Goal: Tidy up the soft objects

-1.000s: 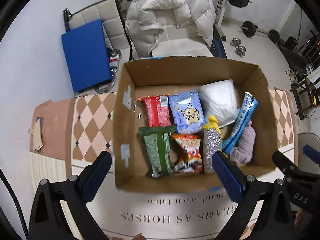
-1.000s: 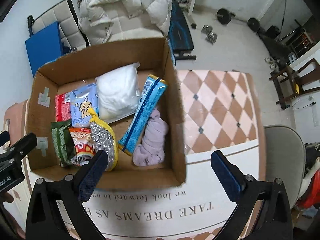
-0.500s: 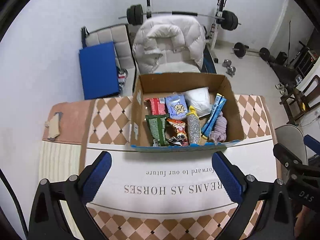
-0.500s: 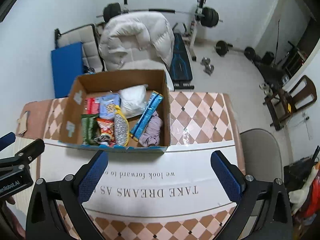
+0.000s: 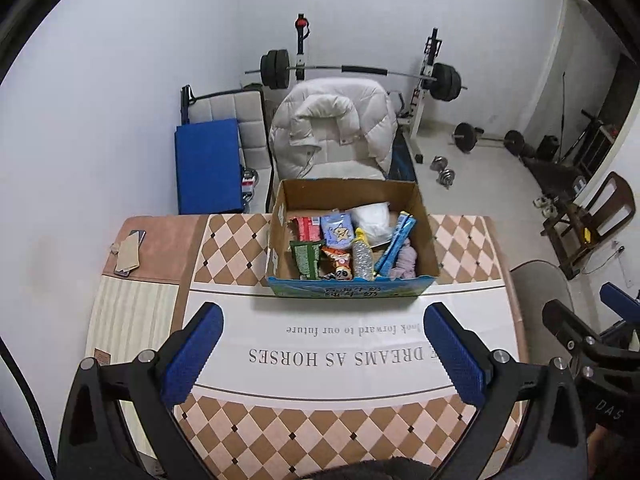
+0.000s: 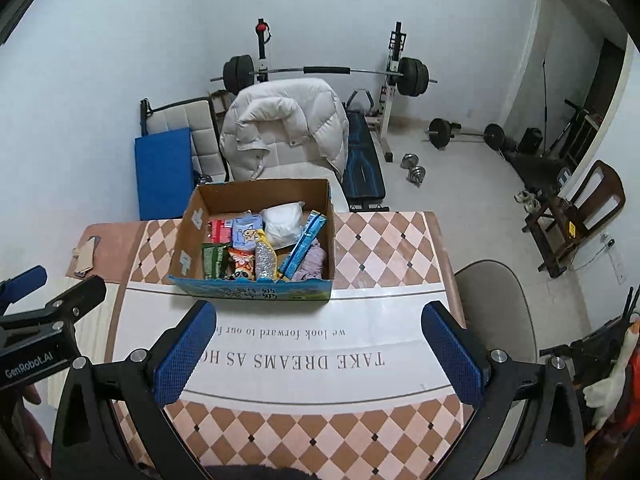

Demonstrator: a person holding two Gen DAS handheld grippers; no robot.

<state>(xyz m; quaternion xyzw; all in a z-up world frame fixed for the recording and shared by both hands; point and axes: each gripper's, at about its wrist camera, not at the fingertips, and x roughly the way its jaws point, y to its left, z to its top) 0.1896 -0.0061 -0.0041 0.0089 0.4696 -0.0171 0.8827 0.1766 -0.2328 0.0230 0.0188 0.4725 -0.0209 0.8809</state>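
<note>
Risk: both grippers, left gripper (image 5: 323,348) and right gripper (image 6: 319,346), wide and empty; packed cardboard box (image 5: 352,290) invites grabbing two soft packets together.

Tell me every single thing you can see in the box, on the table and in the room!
cardboard box: 1, brown, on the table.
red packet: 1, box, back left.
light blue pack: 1, beside the red one.
white bag: 1, box, back.
green packet: 1, box, front left.
orange snack bag: 1, box, front middle.
silver scrubber: 1, yellow-tipped, box middle.
long blue packet: 1, leaning right.
lilac cloth: 1, box, front right.
tablecloth: 1, brown-and-cream checks.
white puffer jacket: 1, over a chair behind.
blue mat: 1, by the wall.
barbell: 1, on a rack.
left tongs: blue pads, open.
right tongs: blue pads, open.
</note>
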